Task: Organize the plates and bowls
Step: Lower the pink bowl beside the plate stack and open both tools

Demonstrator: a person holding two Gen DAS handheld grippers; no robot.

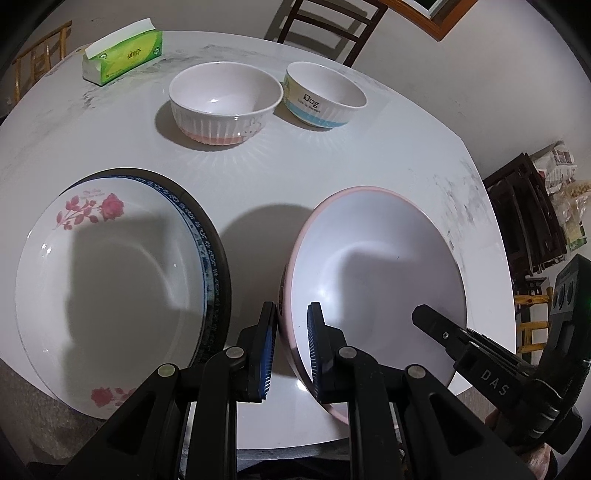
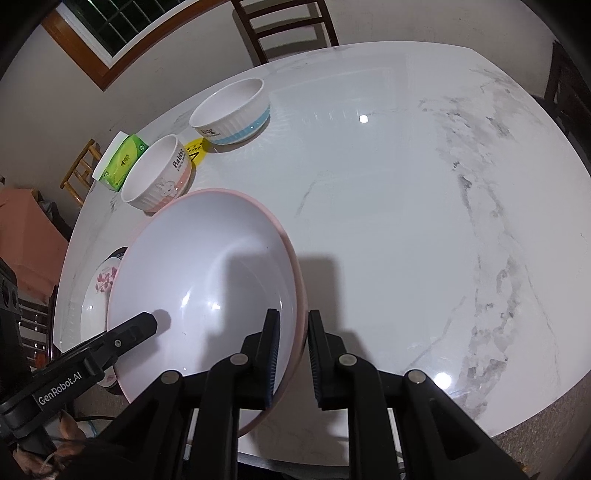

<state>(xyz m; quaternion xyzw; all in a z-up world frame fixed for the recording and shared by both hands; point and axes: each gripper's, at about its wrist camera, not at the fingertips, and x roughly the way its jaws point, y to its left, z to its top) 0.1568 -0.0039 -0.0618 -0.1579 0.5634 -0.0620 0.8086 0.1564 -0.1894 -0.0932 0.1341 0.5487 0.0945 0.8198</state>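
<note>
The white marble-patterned table [image 2: 388,206] fills both views, its grey veining strongest toward the right side in the right wrist view. The biggest dish on it is the pink-rimmed bowl [image 1: 373,273], white inside and pink outside, which sits tilted near the table's front edge, gripped from both sides: the left gripper [image 1: 291,350] is clamped on its left rim, one finger inside and one outside the wall, and the right gripper [image 2: 293,358] is clamped the same way on the opposite rim. Each gripper's black finger also reaches into the other camera's picture over the bowl's white interior. Just beside this bowl, on its left in the left wrist view, lies a stack of plates: a white rose-printed plate [image 1: 110,295] on top, a blue-patterned plate [image 1: 208,258] under it, and a dark plate [image 1: 221,254] showing at the edge beneath; the stack overhangs the table's front edge. Farther back stand two ribbed bowls close together, upright: the pink-banded rabbit bowl [image 1: 225,103] and the blue-banded bowl [image 1: 325,96] marked "Dog". A green tissue pack [image 1: 122,55] lies behind them toward the left corner. A yellow sticker [image 2: 196,149] shows on the tabletop between the two ribbed bowls in the right wrist view. Dark wooden chairs [image 2: 284,26] stand beyond the far edge.
</note>
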